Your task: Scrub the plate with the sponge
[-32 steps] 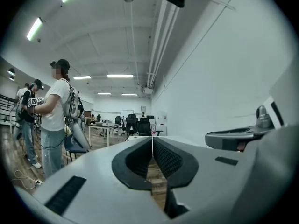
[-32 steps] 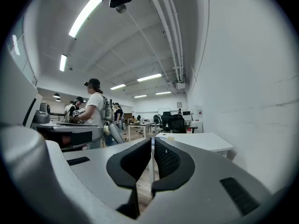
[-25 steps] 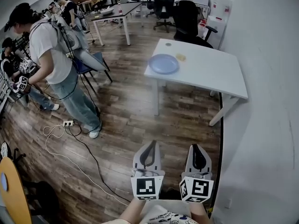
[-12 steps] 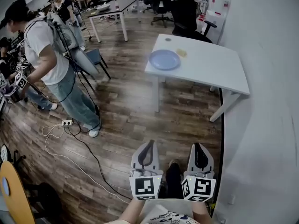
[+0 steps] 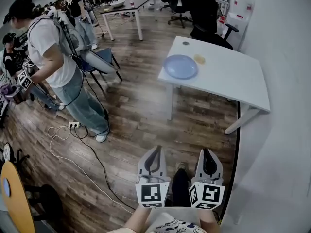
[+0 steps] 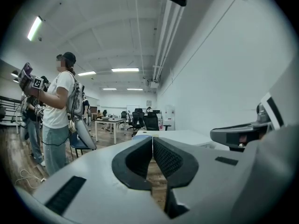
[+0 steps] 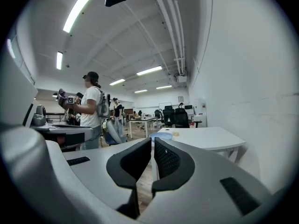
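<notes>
Low over the wood floor, close to the person's body, the left gripper point(image 5: 156, 148) and the right gripper point(image 5: 204, 152) sit side by side and point ahead. Each has its jaws pressed together, and nothing is between them. Neither one holds anything.

I think the scrubbing has not begun. This looks like the walk up to the table point(image 5: 233, 79), which is white and stands by the wall, well apart from both grippers.

The plate point(image 5: 180, 66) lies flat near the table's left corner. It is round and pale blue, and it looks bare. The sponge point(image 5: 199, 59) is a small yellow bit just beside the plate, farther back.

Next, the grippers need to get close to the table. One must open its jaws and pick up the sponge. The other may have to hold the plate so it does not slide.
</notes>
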{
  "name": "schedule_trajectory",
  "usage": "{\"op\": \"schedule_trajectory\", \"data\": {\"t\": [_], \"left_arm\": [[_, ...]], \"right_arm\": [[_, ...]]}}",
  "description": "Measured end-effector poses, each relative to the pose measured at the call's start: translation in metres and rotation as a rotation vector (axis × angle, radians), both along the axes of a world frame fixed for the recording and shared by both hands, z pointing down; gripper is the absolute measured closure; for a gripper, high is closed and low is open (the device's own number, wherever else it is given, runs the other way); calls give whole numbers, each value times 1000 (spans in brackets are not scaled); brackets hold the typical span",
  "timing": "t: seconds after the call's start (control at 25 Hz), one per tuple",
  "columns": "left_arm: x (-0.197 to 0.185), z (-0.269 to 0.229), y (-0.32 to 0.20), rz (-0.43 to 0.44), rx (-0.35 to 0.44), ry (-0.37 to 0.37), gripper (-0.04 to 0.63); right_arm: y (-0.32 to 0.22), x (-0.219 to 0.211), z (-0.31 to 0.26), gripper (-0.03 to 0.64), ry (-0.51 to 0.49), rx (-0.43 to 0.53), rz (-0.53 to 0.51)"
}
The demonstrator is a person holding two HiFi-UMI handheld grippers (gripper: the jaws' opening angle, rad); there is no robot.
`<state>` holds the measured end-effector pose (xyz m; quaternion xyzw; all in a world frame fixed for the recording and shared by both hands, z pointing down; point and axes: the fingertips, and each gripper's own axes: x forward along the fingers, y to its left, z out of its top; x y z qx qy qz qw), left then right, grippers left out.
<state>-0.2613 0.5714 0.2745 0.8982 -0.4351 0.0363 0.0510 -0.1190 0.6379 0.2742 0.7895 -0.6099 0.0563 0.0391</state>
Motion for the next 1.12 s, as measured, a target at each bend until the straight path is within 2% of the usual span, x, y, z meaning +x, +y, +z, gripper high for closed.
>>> {"op": "schedule_trajectory", "data": {"t": [0.72, 1.12], "left_arm": [[119, -18, -150, -89, 3, 18, 581], [161, -17, -199, -132, -19, 23, 581]], "right_arm": [[-169, 126, -20, 586, -3, 15, -98], [-217, 170, -11, 586, -33, -3, -136]]}}
